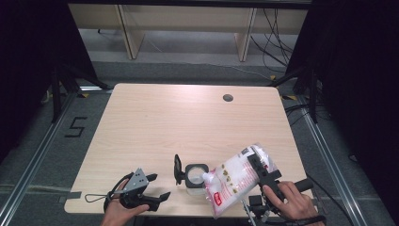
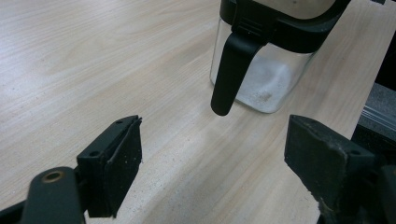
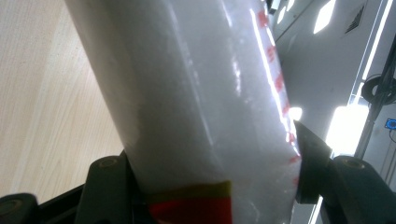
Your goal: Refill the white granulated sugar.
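Spanning a grey floor between dark curtains, the pale wood tabletop (image 1: 155, 122) carried a jar (image 1: 195, 179) near its front edge. The left hand-held gripper (image 1: 153, 188) rested beside it, jaws released and empty. The right hand-held gripper (image 1: 263, 172) clenched a white bag (image 1: 233, 181), tilted with its corner over the jar's mouth.

bag (image 3: 196, 93): blurred, top and bottom cut off | jar (image 2: 261, 60): top cut off
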### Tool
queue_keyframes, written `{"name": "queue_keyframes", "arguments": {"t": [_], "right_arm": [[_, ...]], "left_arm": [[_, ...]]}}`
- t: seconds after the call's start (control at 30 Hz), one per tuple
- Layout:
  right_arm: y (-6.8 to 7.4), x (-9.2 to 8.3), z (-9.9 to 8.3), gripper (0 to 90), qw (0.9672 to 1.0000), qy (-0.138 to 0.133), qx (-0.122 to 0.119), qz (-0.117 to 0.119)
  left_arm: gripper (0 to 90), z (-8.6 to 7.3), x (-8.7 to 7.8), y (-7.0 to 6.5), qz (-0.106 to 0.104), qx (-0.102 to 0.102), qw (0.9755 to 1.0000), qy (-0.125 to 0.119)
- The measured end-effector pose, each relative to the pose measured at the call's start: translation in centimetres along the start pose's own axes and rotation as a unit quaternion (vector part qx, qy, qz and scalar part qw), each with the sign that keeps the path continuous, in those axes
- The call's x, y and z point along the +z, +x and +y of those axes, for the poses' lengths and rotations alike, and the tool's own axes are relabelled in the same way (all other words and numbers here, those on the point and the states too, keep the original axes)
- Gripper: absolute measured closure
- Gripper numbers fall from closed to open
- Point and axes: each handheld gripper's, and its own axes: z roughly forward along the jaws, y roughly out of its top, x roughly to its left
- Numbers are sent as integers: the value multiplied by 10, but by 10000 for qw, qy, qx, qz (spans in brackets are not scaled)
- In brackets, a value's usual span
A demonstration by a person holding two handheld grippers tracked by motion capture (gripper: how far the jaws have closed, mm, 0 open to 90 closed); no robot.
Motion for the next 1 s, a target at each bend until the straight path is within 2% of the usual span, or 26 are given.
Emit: {"name": "queue_keyframes", "arguments": {"t": [0.03,0.23,0.27,0.3,0.33,0.37,0.47,0.5,0.53,0.57,0.6,0.63,0.67,0.7,0.73,0.77,0.8,0.9,0.93,0.97,1.0], "right_arm": [[1,0,0,412,10000,9,44,18],[1,0,0,412,10000,3,54,-13],[1,0,-1,412,10000,-7,50,-20],[0,0,-1,412,10000,0,-8,-13],[1,-1,-1,412,9999,78,68,51],[2,0,-2,412,9999,49,109,-8],[0,1,-2,412,10000,-17,30,-36],[0,1,-2,412,10000,-34,40,-42],[2,0,-2,412,10000,5,96,-6],[2,0,-2,412,9999,32,105,10],[1,0,-1,412,10000,9,66,0],[1,0,-1,412,10000,-28,42,5],[1,1,-1,412,10000,-19,46,42],[0,1,0,412,10000,-30,8,23],[1,1,0,412,10000,-71,24,-29],[1,1,0,412,10000,-74,23,-25],[1,1,0,412,10000,-58,-22,-18],[3,1,0,412,9999,-16,117,37],[3,1,0,412,9999,-14,107,39],[1,1,0,412,10000,-74,-22,-21],[1,1,0,412,10000,-67,-8,-14]], "left_arm": [[185,-1,0,-1,8,-71,10000,-4],[185,0,0,0,-3,-6,10000,-3],[185,-1,0,-1,33,-117,9999,-25],[185,-1,0,-1,39,-140,9999,-39],[185,0,0,0,-12,-82,9999,-86],[185,0,0,0,-10,-93,9999,-87],[185,0,0,0,-5,-101,9999,-83],[185,0,-1,2,32,60,10000,13],[185,0,0,0,-6,-84,9999,-76],[185,-1,0,-1,8,-104,9999,-79],[185,0,-1,1,63,25,10000,71],[185,0,-1,2,51,58,10000,24],[185,-1,0,1,3,-60,10000,-64],[185,0,-1,1,9,-4,10000,-17],[185,0,0,0,-19,-106,9999,-83],[185,0,0,0,-15,-69,10000,-52],[185,-1,1,-1,12,-117,9999,-102],[185,-1,1,-1,-14,-105,9999,-82],[185,-1,1,0,-8,-107,9999,-75],[185,-1,1,0,-12,-111,9999,-79],[185,-1,1,0,-13,-114,9999,-82]]}}
